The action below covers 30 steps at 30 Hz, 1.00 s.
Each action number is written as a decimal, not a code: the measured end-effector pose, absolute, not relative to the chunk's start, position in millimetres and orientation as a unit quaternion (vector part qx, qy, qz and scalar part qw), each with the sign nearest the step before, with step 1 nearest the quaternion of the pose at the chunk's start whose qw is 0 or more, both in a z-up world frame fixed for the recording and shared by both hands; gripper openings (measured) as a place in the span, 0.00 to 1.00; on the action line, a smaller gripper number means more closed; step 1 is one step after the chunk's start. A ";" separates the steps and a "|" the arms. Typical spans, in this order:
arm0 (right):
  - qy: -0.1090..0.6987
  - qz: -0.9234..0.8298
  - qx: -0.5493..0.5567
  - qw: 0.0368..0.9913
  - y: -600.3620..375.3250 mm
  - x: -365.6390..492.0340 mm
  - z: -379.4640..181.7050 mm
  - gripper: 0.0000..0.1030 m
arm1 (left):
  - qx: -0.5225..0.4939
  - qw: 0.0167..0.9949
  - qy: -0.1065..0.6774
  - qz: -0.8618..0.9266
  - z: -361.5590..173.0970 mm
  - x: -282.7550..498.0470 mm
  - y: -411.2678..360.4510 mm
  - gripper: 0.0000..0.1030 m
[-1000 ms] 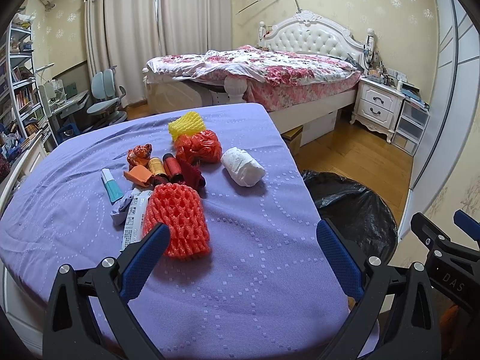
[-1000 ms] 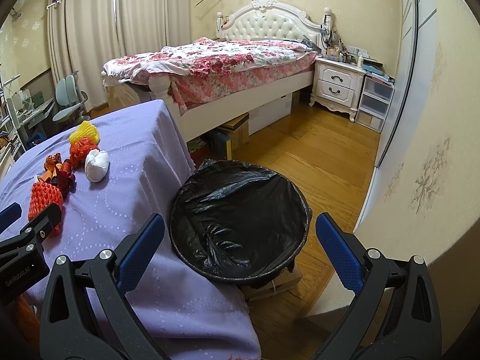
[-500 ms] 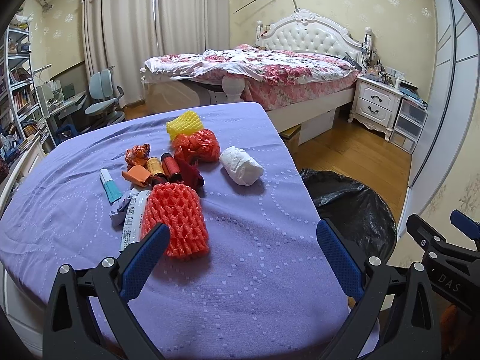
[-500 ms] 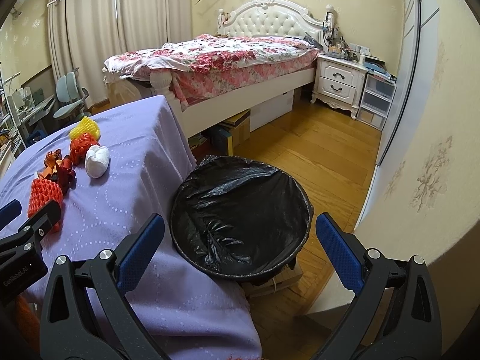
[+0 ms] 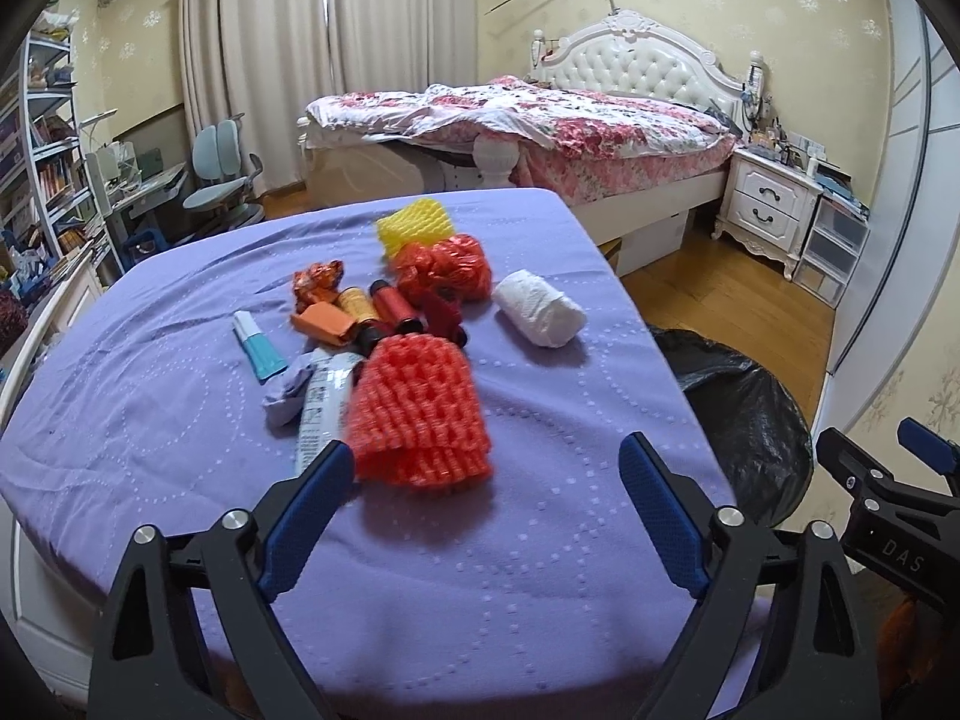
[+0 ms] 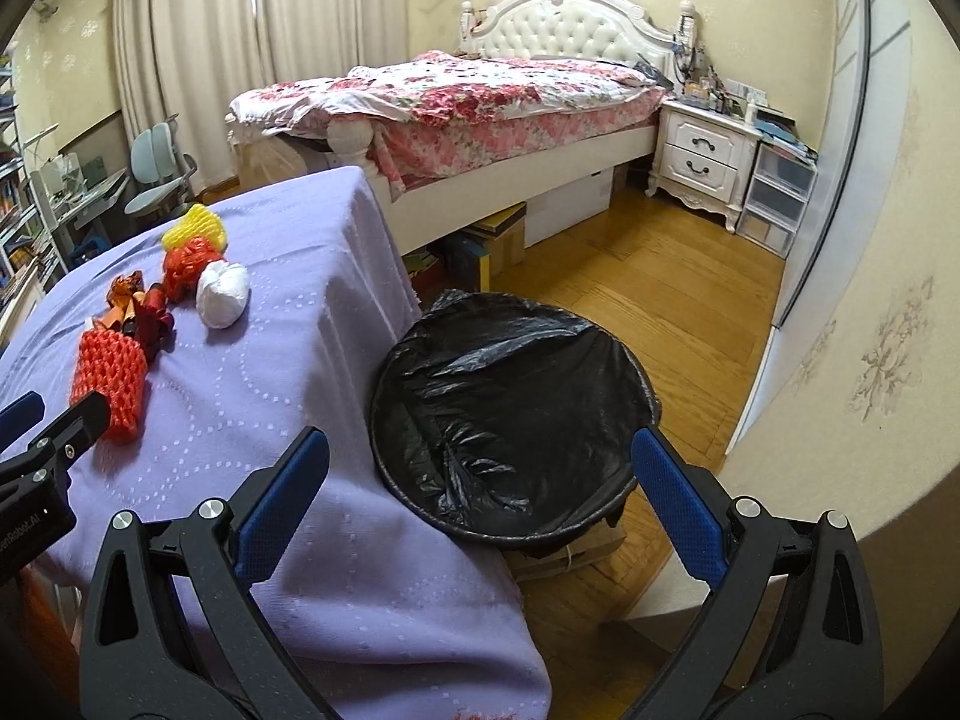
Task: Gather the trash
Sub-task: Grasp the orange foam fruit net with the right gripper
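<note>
Round bin (image 6: 510,420), lined with crinkled black plastic, looks empty. Left tool (image 5: 486,480) closing, nothing gripped, near red foam netting (image 5: 420,414); right tool (image 6: 480,480) wide, empty.

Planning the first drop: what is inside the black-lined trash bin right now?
Inside the trash bin, only the crumpled black liner shows, with no trash on the visible part. The near inner wall, below the rim, is hidden from the right wrist view.

Left gripper (image 5: 486,480) and right gripper (image 6: 480,474): black plastic scissor-type frames, silver pivot screws, blue textured fingers (image 5: 306,510). White lettering "DAS" marks one housing.
</note>
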State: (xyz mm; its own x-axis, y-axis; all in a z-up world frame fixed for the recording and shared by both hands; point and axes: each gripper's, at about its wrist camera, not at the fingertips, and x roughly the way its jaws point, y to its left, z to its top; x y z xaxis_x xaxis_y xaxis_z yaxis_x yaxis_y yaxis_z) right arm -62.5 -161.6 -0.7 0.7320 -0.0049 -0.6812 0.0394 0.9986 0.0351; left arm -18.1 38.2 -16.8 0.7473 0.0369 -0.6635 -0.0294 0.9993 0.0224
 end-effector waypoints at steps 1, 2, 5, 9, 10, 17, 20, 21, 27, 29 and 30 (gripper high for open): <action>0.365 -0.009 0.021 0.931 -158.8 -62.1 0.1 0.93 | 0.007 0.935 0.355 0.020 -16.1 -19.6 41.4 0.82; 0.363 -0.004 0.017 0.932 -154.0 -62.2 1.5 0.90 | 0.008 0.935 0.354 0.024 -14.5 -21.3 45.2 0.82; 0.369 0.017 0.013 0.929 -141.1 -59.7 3.6 0.81 | 0.009 0.935 0.354 0.036 -13.1 -25.6 58.7 0.78; 0.371 0.045 0.002 0.928 -118.4 -56.9 6.3 0.79 | 0.002 0.933 0.357 0.050 -13.2 -32.0 78.6 0.76; 0.370 0.051 0.000 0.927 -114.4 -57.0 7.1 0.79 | 0.000 0.932 0.358 0.054 -13.6 -33.0 82.6 0.73; 0.368 0.113 -0.016 0.923 -69.2 -57.8 15.3 0.75 | -0.013 0.926 0.368 0.083 -18.1 -40.1 119.0 0.69; 0.367 0.137 -0.018 0.920 -49.4 -55.2 19.7 0.75 | -0.011 0.925 0.365 0.102 -18.1 -43.7 132.4 0.69; 0.367 0.142 -0.017 0.919 -45.4 -55.4 20.6 0.75 | -0.012 0.925 0.365 0.107 -17.6 -43.6 137.6 0.69; 0.373 0.180 -0.019 0.910 -7.1 -48.7 22.7 0.75 | -0.025 0.920 0.366 0.136 -20.4 -47.4 168.3 0.73; 0.377 0.189 -0.025 0.906 7.7 -46.2 20.7 0.75 | -0.027 0.919 0.367 0.145 -22.5 -47.2 175.3 0.74; 0.379 0.194 -0.029 0.905 14.4 -45.7 19.7 0.75 | -0.028 0.918 0.367 0.148 -22.8 -47.1 177.8 0.74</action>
State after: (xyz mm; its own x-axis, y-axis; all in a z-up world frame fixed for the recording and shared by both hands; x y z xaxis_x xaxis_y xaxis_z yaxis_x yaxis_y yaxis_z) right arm -45.7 14.4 19.7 0.6384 0.3284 -0.6961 -0.3720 0.9234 0.0945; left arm -47.1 177.8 -22.8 0.6868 0.2519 -0.6819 -0.2924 0.9545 0.0581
